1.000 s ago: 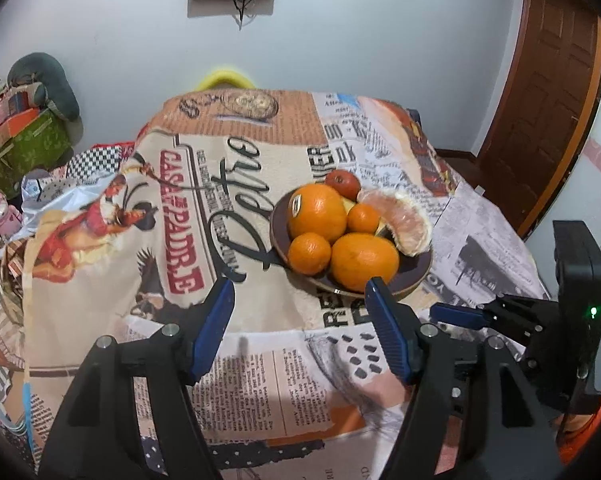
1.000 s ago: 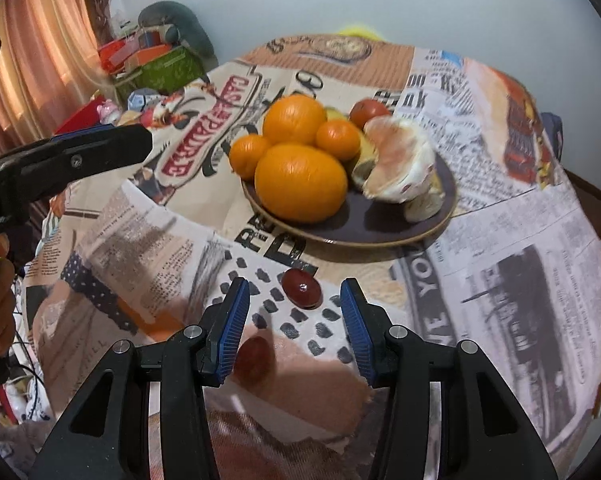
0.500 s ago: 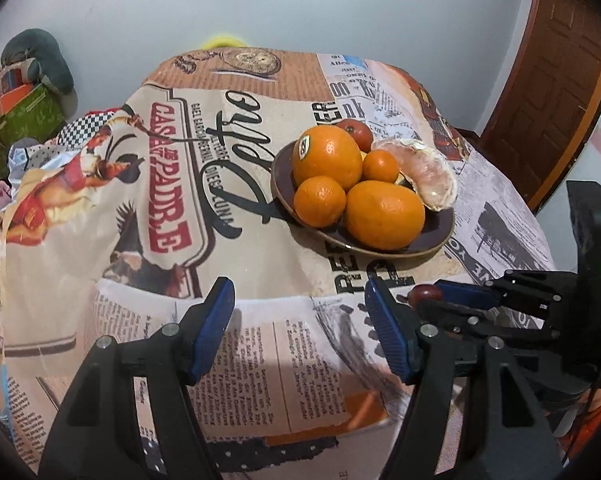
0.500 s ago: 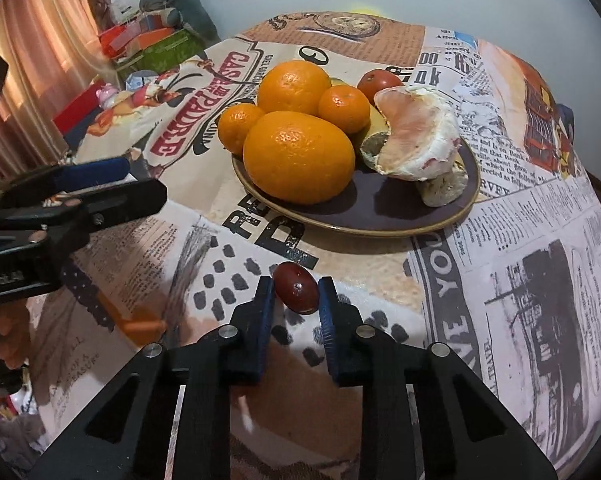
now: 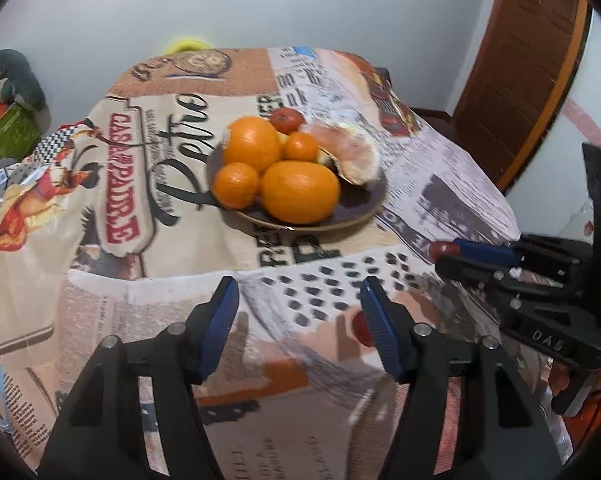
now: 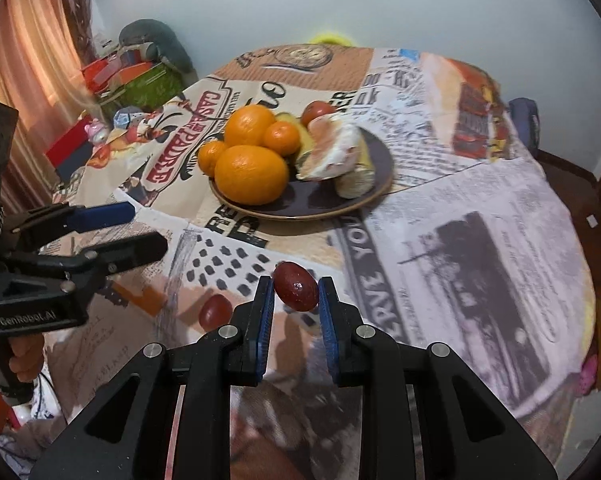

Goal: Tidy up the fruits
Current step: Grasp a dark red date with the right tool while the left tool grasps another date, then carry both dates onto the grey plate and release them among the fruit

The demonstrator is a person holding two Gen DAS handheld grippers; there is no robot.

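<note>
My right gripper (image 6: 294, 294) is shut on a small dark red fruit (image 6: 294, 287) and holds it above the table's front part. It shows in the left wrist view (image 5: 440, 254) at the right, the red fruit (image 5: 439, 247) at its tip. A second small red fruit (image 6: 214, 311) lies on the cloth, left of the right gripper; in the left wrist view it (image 5: 360, 325) is partly hidden by my finger. My left gripper (image 5: 298, 300) is open and empty above the front edge. A dark plate (image 6: 376, 160) holds oranges (image 6: 251, 174), mandarins, a tomato and a peeled grapefruit (image 6: 334, 148).
A printed newspaper-style cloth (image 6: 480, 216) covers the round table. Boxes and toys (image 6: 136, 76) are piled at the left by a curtain. A wooden door (image 5: 528, 56) stands at the right. A chair (image 6: 524, 120) is behind the table.
My right gripper closed on the small red fruit and lifted it off the cloth. The left gripper drew back a little from the plate and stayed open.
</note>
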